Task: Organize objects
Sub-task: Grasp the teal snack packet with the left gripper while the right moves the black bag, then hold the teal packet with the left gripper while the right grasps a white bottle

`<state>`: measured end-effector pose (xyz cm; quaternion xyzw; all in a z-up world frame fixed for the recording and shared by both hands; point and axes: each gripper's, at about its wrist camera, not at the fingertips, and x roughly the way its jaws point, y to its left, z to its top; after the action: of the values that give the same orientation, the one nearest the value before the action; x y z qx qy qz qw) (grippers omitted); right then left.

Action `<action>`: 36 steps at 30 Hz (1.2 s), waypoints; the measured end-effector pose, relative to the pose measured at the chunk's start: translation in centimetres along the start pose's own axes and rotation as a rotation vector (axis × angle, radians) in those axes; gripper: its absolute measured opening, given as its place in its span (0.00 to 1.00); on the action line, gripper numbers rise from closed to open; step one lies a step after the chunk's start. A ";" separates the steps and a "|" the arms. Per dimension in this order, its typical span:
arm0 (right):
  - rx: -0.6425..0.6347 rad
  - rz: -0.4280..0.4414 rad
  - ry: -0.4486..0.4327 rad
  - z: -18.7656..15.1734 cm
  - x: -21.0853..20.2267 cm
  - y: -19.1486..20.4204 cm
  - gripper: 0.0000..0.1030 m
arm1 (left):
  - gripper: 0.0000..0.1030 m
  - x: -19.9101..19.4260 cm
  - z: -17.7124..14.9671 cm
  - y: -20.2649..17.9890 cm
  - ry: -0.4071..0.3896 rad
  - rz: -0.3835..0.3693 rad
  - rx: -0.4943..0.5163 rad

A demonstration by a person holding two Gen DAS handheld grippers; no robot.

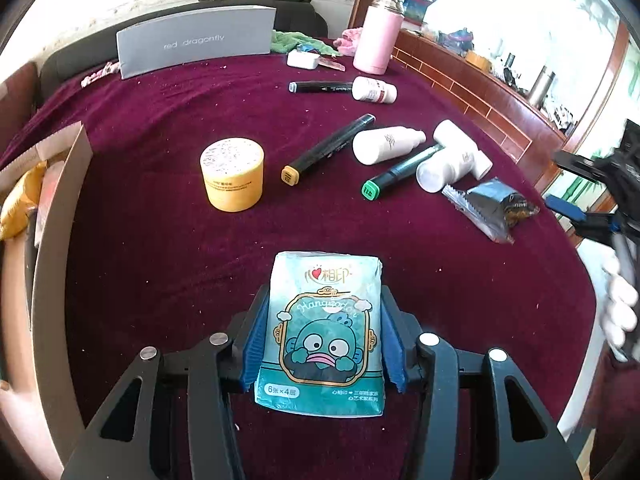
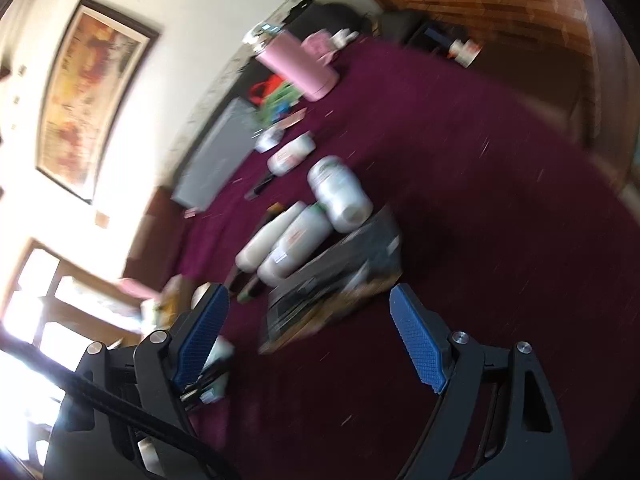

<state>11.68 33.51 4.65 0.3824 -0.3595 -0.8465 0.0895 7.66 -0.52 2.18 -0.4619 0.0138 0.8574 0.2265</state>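
A: Why is my left gripper point(image 1: 322, 344) squeezing the tissue pack point(image 1: 322, 332)?

B: Its jaws grip both sides so I can lift it off the bench point(image 1: 160, 264), maybe toward the box point(image 1: 60, 208).

A: And the right gripper point(image 2: 310, 334)?

B: Jaws open, empty, pointing at the dark packet point(image 2: 340, 280). Markers and bottles lie farther back.

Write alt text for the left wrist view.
The left gripper has its jaws closed on a teal tissue pack above a maroon tablecloth. Beyond lie a yellow jar, markers and white bottles.
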 end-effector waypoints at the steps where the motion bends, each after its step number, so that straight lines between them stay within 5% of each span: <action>1: -0.005 -0.045 -0.020 0.8 0.3 -0.1 0.81 | 0.43 0.0 0.0 -0.2 0.001 0.009 0.008; 6: -0.043 -0.154 -0.022 3.3 3.1 -0.7 0.81 | 0.43 0.0 -0.2 -0.6 0.002 0.027 0.025; 9: -0.064 -0.103 0.063 2.7 4.9 0.0 0.81 | 0.43 -0.2 -0.2 -0.1 -0.002 0.003 0.006; 15: -0.224 0.132 0.314 -2.5 5.3 5.0 0.82 | 0.43 -0.1 -0.2 -0.1 -0.005 -0.012 -0.006; 21: -0.378 -0.025 0.236 -3.2 3.7 7.5 0.82 | 0.43 -0.2 -0.2 0.5 -0.012 -0.043 -0.032; 27: -0.461 -0.153 0.231 -3.2 6.2 8.6 0.81 | 0.43 -0.2 -0.2 0.7 -0.016 -0.055 -0.042; 36: -0.251 -0.198 0.226 -0.5 9.4 6.7 0.81 | 0.43 -0.1 -0.2 0.7 -0.018 -0.055 -0.045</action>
<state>4.68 24.41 3.48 0.4942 -0.1994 -0.8411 0.0924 7.58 -1.25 2.06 -0.4594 -0.0204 0.8550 0.2398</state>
